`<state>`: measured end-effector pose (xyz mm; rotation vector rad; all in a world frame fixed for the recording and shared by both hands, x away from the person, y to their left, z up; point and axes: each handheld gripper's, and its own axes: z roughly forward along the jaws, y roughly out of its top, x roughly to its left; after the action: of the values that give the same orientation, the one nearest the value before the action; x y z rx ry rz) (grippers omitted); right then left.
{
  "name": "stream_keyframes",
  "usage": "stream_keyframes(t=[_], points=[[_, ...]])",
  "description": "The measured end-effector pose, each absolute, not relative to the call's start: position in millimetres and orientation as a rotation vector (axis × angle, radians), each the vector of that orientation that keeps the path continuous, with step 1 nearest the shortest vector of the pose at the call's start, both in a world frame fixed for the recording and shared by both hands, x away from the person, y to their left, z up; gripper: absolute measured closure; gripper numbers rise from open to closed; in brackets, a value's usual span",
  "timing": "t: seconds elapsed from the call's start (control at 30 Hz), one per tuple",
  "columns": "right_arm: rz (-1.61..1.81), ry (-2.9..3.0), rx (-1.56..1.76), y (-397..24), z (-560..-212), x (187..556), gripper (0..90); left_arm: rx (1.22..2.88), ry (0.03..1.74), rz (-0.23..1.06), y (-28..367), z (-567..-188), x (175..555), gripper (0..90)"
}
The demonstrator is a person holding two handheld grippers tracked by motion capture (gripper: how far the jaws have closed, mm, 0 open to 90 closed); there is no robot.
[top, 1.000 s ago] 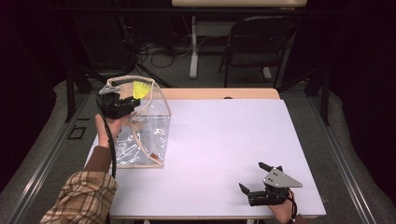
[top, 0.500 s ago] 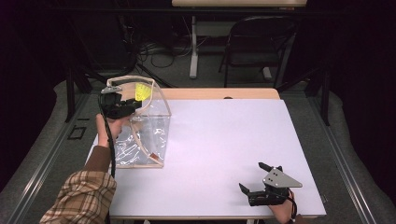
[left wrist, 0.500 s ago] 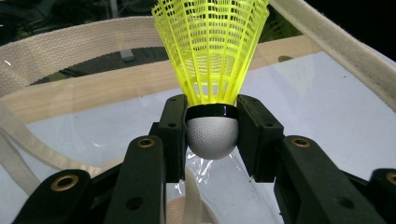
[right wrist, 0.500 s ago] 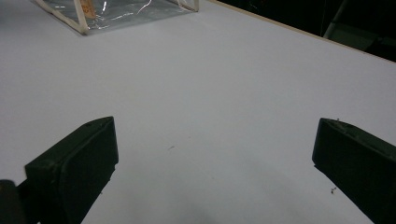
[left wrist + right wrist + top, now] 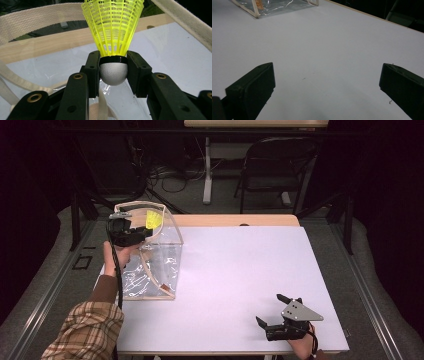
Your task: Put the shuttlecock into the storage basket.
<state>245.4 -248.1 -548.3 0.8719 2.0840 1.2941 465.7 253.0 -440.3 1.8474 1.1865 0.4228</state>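
A yellow shuttlecock [image 5: 112, 27] with a white rounded head [image 5: 113, 73] is pinched between my left gripper's [image 5: 113, 72] two black jaws, skirt pointing away. In the high view that left gripper [image 5: 142, 234] hovers over the open top of a clear plastic bag [image 5: 155, 265] with cream webbing trim, the shuttlecock [image 5: 153, 219] just above the bag's mouth. My right gripper [image 5: 270, 312] rests low on the white table near the front right corner, jaws spread wide with nothing between them; its own view shows the right gripper [image 5: 327, 85] over bare tabletop.
The white table top [image 5: 240, 265] spans the middle, with a wooden strip [image 5: 235, 220] along its far edge. Behind the table stand a folding chair [image 5: 280, 165] and cables on the floor. The bag's corner [image 5: 274, 6] lies far ahead of the right gripper.
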Motion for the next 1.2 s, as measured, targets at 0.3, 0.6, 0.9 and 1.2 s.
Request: stream_keyframes(t=[0.3,0.6,0.9,1.2], points=[[1.294,2.085,0.871,-248.0,-548.3,245.5,0.0,1.864,1.183,0.423,252.7,-439.8,466.7,64.5],[1.294,2.084,0.872,-248.0,-548.3,245.4,0.0,1.809,1.172,0.493,256.7,-432.1,461.4,41.5],[1.294,2.085,0.871,-248.4,-548.5,245.3,0.0,1.797,1.142,0.554,262.3,-420.1,449.4,21.0],[1.3,2.082,0.874,-250.5,-549.0,245.3,0.0,1.808,1.109,0.594,268.4,-410.9,432.6,14.9]])
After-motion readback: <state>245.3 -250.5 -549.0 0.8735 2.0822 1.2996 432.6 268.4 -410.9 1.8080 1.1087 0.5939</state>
